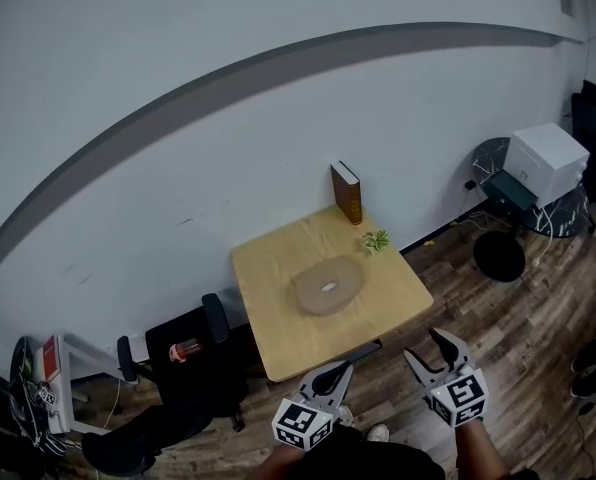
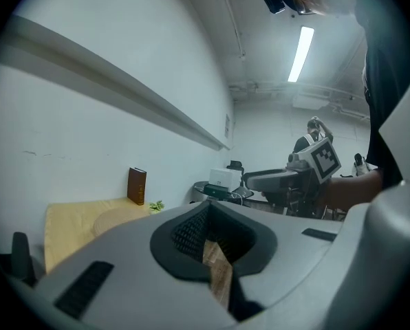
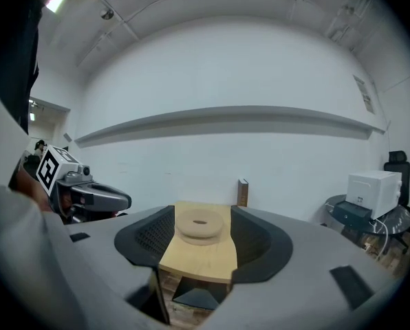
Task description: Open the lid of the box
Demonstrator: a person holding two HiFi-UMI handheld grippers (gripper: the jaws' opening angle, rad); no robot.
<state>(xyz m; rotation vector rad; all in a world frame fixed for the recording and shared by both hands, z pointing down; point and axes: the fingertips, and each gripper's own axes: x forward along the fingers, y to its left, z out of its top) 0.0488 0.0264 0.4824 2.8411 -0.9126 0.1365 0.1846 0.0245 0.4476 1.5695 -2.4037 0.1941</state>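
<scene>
Round box (image 1: 329, 286) mid-desk (image 1: 278, 340), lid apparently on, room all round for reach. Right claw (image 1: 421, 345) short of box, gaping, empty, aimed at box, likely lining up. Left claw (image 1: 333, 373) alongside, barely parted, empty. Book (image 1: 346, 192) behind box, out of way.

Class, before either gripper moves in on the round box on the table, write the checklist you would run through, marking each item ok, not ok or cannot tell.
1. Lid seated on the round box: ok, it looks closed.
2. Right gripper ready: ok, fingers wide apart, nothing held.
3. Left gripper empty: ok, narrow gap, only floor shows through.
4. Grippers at the box: not ok, both hang short of the table near edge.
5. Room around the box: ok, book and plant stand apart at the far edge.
6. How the lid comes off: cannot tell.
</scene>
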